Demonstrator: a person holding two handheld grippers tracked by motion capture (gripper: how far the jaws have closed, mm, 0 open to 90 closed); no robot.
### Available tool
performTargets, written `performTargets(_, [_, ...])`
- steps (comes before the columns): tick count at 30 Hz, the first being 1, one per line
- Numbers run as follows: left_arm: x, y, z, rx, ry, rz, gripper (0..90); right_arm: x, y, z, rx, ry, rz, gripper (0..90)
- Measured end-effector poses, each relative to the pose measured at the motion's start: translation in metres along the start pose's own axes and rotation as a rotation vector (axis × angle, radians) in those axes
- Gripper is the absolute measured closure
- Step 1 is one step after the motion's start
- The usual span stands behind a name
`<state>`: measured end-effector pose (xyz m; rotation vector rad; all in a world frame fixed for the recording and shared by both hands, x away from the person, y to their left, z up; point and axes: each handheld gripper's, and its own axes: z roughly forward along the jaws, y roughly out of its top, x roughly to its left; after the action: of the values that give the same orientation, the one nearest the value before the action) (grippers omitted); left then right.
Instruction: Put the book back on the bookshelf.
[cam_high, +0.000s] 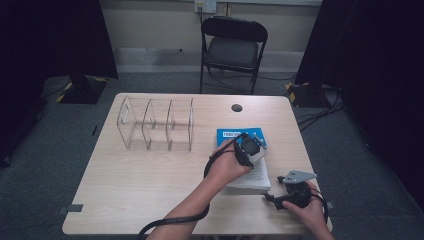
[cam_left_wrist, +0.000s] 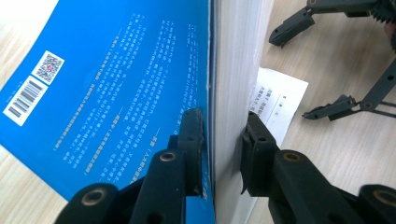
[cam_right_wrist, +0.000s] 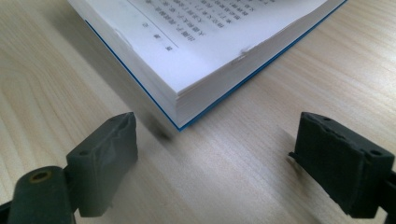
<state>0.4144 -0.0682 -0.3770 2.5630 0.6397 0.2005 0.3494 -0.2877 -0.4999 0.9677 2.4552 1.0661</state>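
The left gripper (cam_left_wrist: 223, 135) has its 2 black jaws clamped on the blue book (cam_left_wrist: 116, 88), 1 pad pressed on the blue back cover and the other on the white page side, with the thick block of page edges squeezed between them. In the left gripper view the book stands on edge relative to the jaws, its barcode and QR code toward the upper left, and a loose printed page (cam_left_wrist: 280, 105) sticks out beyond the page block onto the table (cam_left_wrist: 336, 154). The right gripper shows farther off at the upper right of that view, its dark fingers apart.

The right gripper (cam_right_wrist: 215, 158) holds nothing: its 2 jaws stand spread wide above bare wood, with the corner of the book (cam_right_wrist: 205, 60) just ahead of them and between their lines, not touching either pad. Open printed pages face up there, with the blue cover underneath on the table (cam_right_wrist: 243, 177).

In the high view the left gripper (cam_high: 250, 147) sits over the book (cam_high: 240, 135) right of the table's centre, the person's left hand (cam_high: 225, 167) wrapped around it. The right gripper (cam_high: 292, 187) rests near the front right edge, close beside the book, in the right hand (cam_high: 310, 212). A clear acrylic rack (cam_high: 157, 124) with 3 compartments stands well apart to the left. A black folding chair (cam_high: 234, 47) stands behind the table (cam_high: 135, 185).
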Motion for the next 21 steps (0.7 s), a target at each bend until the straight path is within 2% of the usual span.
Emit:
performTargets(1, [0.001,0.001,-0.001,0.008,-0.004,0.003,73.5,0.0,0.0,0.0,0.0,0.0,-0.001,12.1])
performTargets(3, [0.001,0.001,-0.002,0.004,-0.006,-0.019,73.6,0.0,0.0,0.0,0.0,0.003,-0.008,11.4])
performTargets(10, [0.005,0.007,-0.007,0.02,-0.005,-0.026,74.4,0.004,0.002,0.003,0.002,0.002,0.002,11.1])
performTargets(15, [0.007,0.011,-0.009,0.025,-0.009,-0.036,74.7,0.007,0.004,0.005,0.0,0.016,-0.017,11.2])
performTargets(21, [0.009,0.016,-0.012,0.029,-0.006,-0.056,74.8,0.013,0.012,0.013,0.002,-0.016,0.013,11.1])
